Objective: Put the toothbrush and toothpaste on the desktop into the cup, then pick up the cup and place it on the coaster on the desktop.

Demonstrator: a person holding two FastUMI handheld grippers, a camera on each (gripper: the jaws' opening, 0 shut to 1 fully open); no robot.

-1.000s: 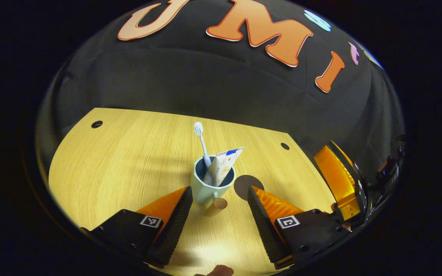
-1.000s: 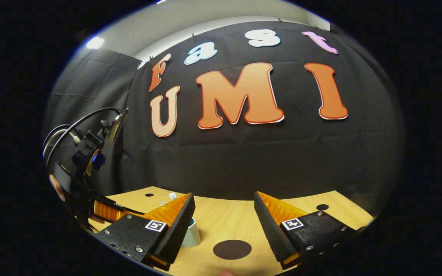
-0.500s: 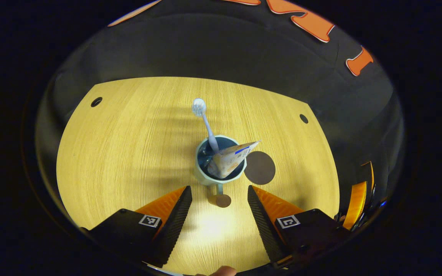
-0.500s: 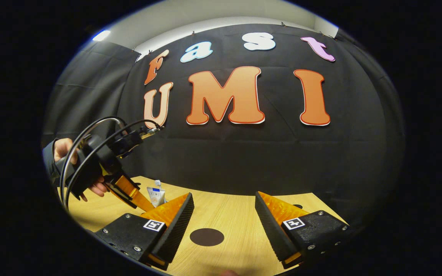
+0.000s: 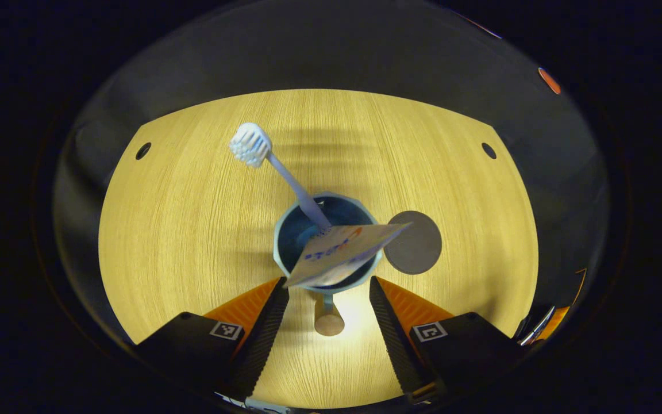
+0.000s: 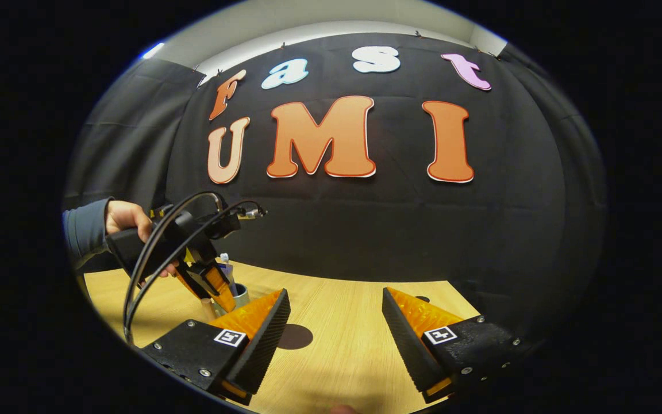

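A: Cup [image 5: 325,244] sits mid-desk [image 5: 193,230], toothbrush [image 5: 285,178] and toothpaste [image 5: 342,253] already inside it. Coaster [image 5: 412,241] lies just beside the cup's right side, bare. We've got the left gripper [image 5: 328,322] above the cup, looking down, fingers spread w/ the wooden handle [image 5: 329,319] between them, not pinched yet.

B: Right gripper [image 6: 334,339]?

A: Spread too, holding nothing, well apart from the cup. In the right gripper view we see the left gripper [image 6: 216,290] by the cup, w/ a hand [image 6: 130,221] on its body.

B: So we're at the pick-up step, approx two thirds through. What worries us?

A: Handle's a thin peg. If we close off-centre, the cup prob swings round it and tips. Toothpaste leans out over the rim toward the coaster and toward our fingers; brush leans the other way, up-left. A finger brushing the tube on the way down could flick it out.

B: And the load's top-heavy.

A: Yes, so a quick lift or tilt could spill both. Also the coaster's v. close: a low carry could shove it w/ the cup's base, and we'd land half on, half off.
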